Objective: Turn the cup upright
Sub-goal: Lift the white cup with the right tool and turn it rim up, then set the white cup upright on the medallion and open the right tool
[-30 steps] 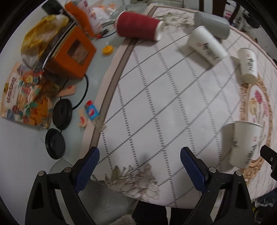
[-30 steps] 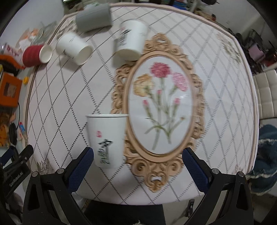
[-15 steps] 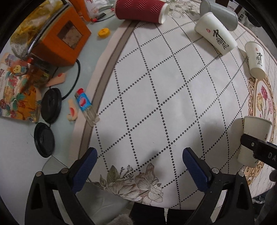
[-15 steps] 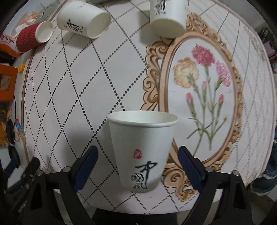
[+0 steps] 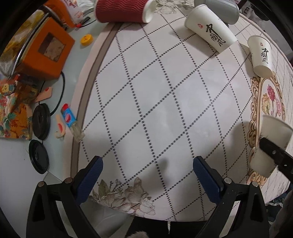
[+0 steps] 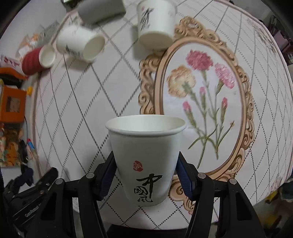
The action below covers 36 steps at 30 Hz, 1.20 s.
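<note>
Right hand-held gripper (image 6: pixel 145 174): level, pointing forward over the near edge of the surface (image 6: pixel 113 87); both blue pads pinch the sides of the cup (image 6: pixel 145 159).
Cup: white paper, upright, mouth up, black calligraphy and red seal facing the camera; stands beside the gold oval frame of the flower print (image 6: pixel 205 95). Whether its base touches the surface cannot be told.
Left hand-held gripper (image 5: pixel 147 171): fingers spread wide, holding nothing, angled down over the checked cloth near its floral border.
Other cups, all lying on their sides at the far end: red cup (image 5: pixel 124 10), grey cup (image 5: pixel 219 9), two white cups (image 5: pixel 210 27) (image 5: pixel 261 55).
Off the cloth, left: orange box (image 5: pixel 44 49), two black lids (image 5: pixel 41 120).
</note>
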Motion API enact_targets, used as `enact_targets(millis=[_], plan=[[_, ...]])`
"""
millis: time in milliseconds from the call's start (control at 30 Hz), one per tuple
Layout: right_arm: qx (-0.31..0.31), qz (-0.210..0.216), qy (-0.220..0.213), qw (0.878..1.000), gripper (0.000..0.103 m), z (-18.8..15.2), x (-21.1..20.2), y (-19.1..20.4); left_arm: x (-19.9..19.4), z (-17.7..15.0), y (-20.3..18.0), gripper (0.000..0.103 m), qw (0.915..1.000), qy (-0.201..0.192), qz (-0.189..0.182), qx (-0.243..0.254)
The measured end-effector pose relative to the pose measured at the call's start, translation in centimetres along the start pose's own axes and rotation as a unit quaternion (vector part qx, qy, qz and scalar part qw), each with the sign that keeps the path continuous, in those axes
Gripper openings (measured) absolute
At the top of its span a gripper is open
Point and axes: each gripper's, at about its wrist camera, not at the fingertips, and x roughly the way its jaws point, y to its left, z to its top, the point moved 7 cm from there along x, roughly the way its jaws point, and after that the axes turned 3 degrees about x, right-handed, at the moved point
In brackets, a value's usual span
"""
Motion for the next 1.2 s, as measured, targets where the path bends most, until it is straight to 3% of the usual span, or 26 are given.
enact_targets(millis=[233, 433, 667, 900, 1200], plan=[[0.016, 0.026, -0.137, 0.990, 0.064, 3.7, -3.2, -1.5, 1.1, 2.1, -2.3, 0.100, 0.9999, 0.011, -0.010, 0.009], [-0.003, -0.015, -0.246, 0.969, 0.064, 5.9, -2.2, -1.6, 2.4, 3.6, -3.9, 0.100, 0.9997, 0.006, -0.002, 0.024], [-0.041, -0.035, -0.282, 0.958, 0.064, 4.1, -1.4, -1.8, 3.1, 3.3, -4.7, 0.100, 0.9988, 0.003, 0.003, 0.048], [-0.044, -0.045, -0.266, 0.962, 0.065, 2.4, -1.1, -2.2, 2.2, 1.4, -4.6, 0.100, 0.9982, -0.009, 0.000, 0.060], [-0.036, -0.058, -0.261, 0.963, 0.087, -0.1, -3.1, -2.7, -1.1, -1.5, -4.8, 0.100, 0.9963, -0.047, -0.001, 0.073]])
